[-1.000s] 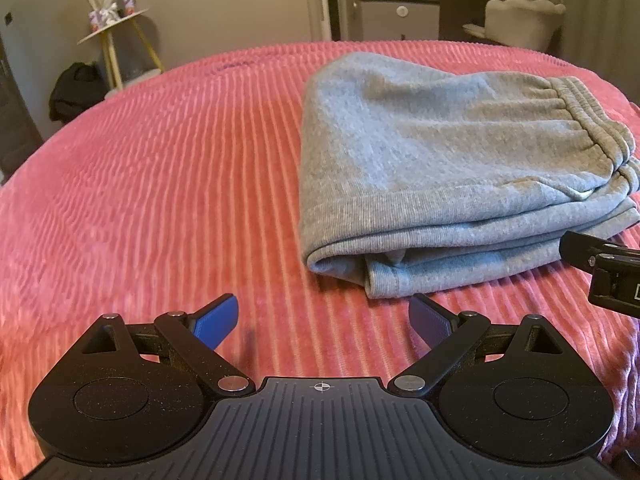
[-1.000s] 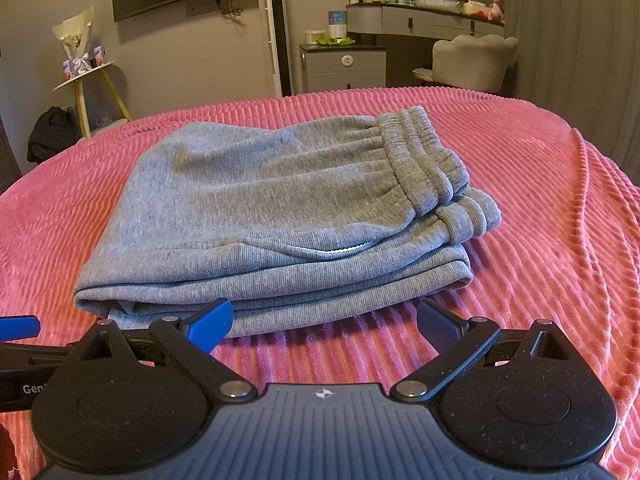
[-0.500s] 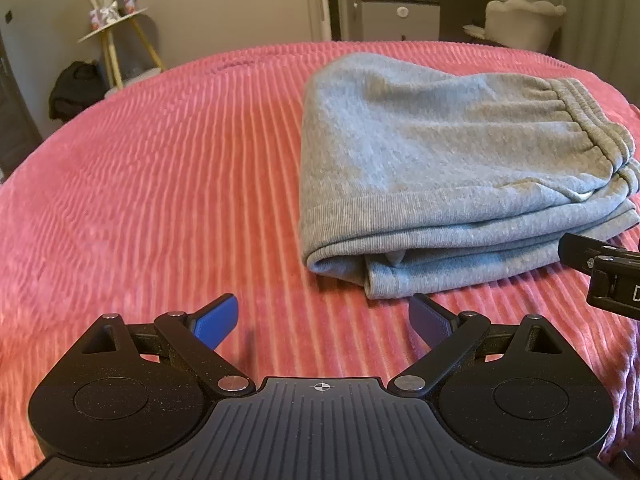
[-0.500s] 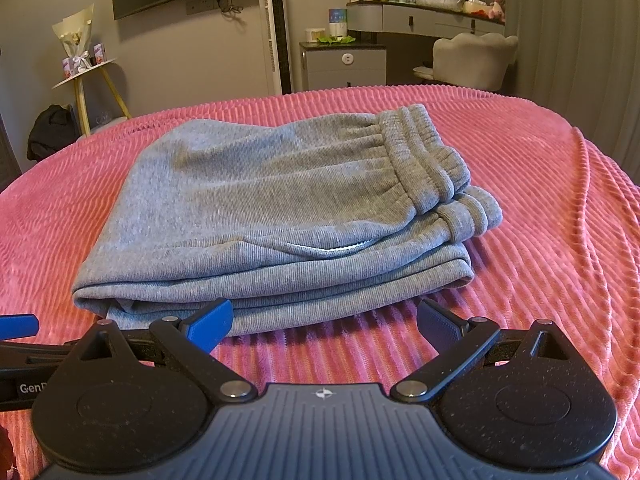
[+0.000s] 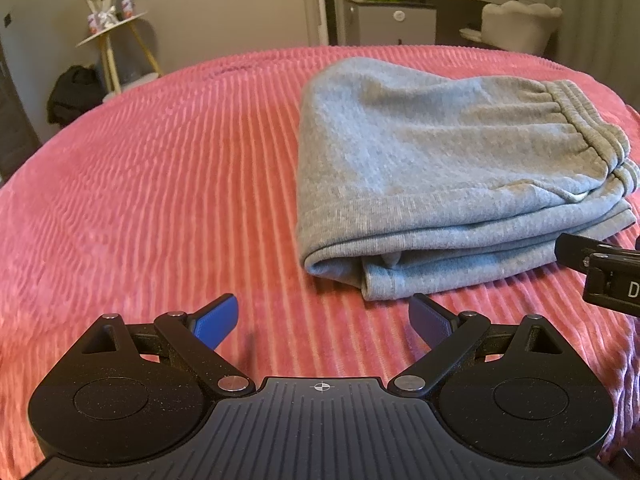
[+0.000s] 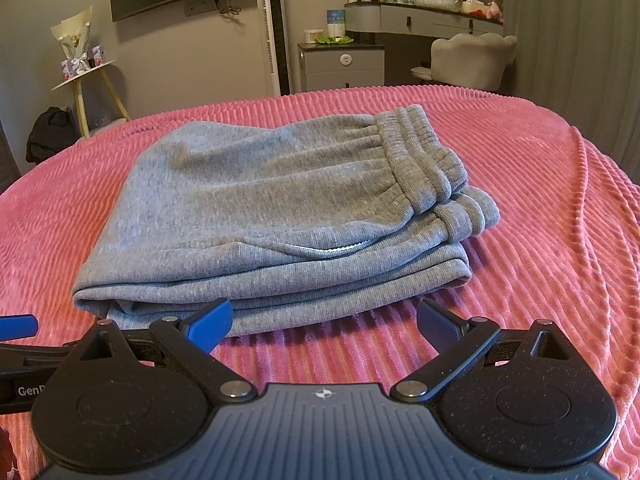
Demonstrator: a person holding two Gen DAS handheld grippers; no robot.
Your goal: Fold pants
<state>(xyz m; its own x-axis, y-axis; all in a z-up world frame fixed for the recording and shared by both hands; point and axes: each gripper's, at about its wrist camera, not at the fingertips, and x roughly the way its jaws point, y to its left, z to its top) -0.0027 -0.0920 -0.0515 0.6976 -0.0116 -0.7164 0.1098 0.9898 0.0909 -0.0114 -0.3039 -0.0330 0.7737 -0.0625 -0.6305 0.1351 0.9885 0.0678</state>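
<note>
Grey sweatpants point(image 5: 420, 176) lie folded in a thick stack on the pink ribbed bedspread point(image 5: 160, 184), waistband to the right. They also show in the right wrist view point(image 6: 280, 208), filling the middle. My left gripper point(image 5: 324, 318) is open and empty, just short of the stack's near left corner. My right gripper point(image 6: 324, 320) is open and empty, just in front of the stack's near edge. Neither touches the cloth.
The right gripper's finger point(image 5: 592, 264) enters the left wrist view at the right edge. The left gripper's blue fingertip point(image 6: 16, 326) shows at the left edge of the right wrist view. A side table point(image 6: 84, 80), a cabinet point(image 6: 344, 64) and a chair point(image 6: 468, 56) stand beyond the bed.
</note>
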